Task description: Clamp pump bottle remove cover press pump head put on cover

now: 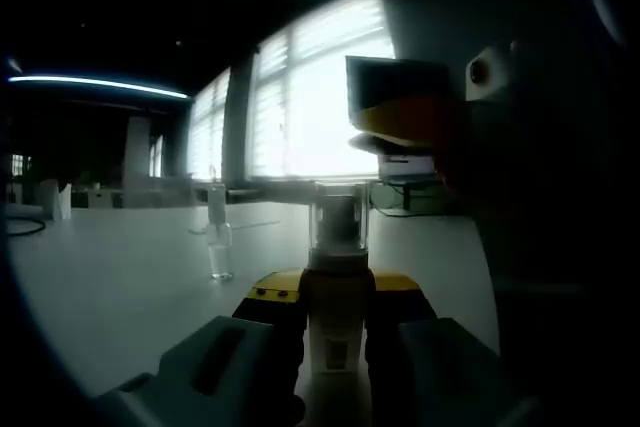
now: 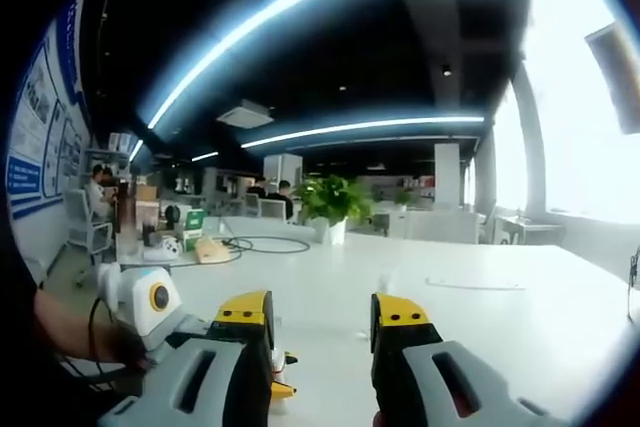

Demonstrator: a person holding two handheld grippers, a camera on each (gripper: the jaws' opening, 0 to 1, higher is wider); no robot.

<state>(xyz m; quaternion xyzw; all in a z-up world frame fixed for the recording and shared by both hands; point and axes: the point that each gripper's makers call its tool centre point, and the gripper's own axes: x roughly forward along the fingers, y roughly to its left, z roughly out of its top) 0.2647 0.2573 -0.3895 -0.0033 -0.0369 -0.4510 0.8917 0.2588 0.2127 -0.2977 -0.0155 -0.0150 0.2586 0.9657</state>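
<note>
Left gripper view: left gripper [image 1: 338, 332], yellow-tipped jaws closed against the sides of a pump bottle [image 1: 337, 322], upright on a white table [image 1: 120, 277]. Clear cover [image 1: 339, 219] sits over the pump head. Small clear bottle [image 1: 219, 237] stands farther off to the left. Bright windows [image 1: 300, 97] beyond.

Right gripper view: right gripper [image 2: 320, 332], jaws spread wide, nothing between them. Potted plant [image 2: 332, 205] far across the table; cables [image 2: 255, 244] to its left.
</note>
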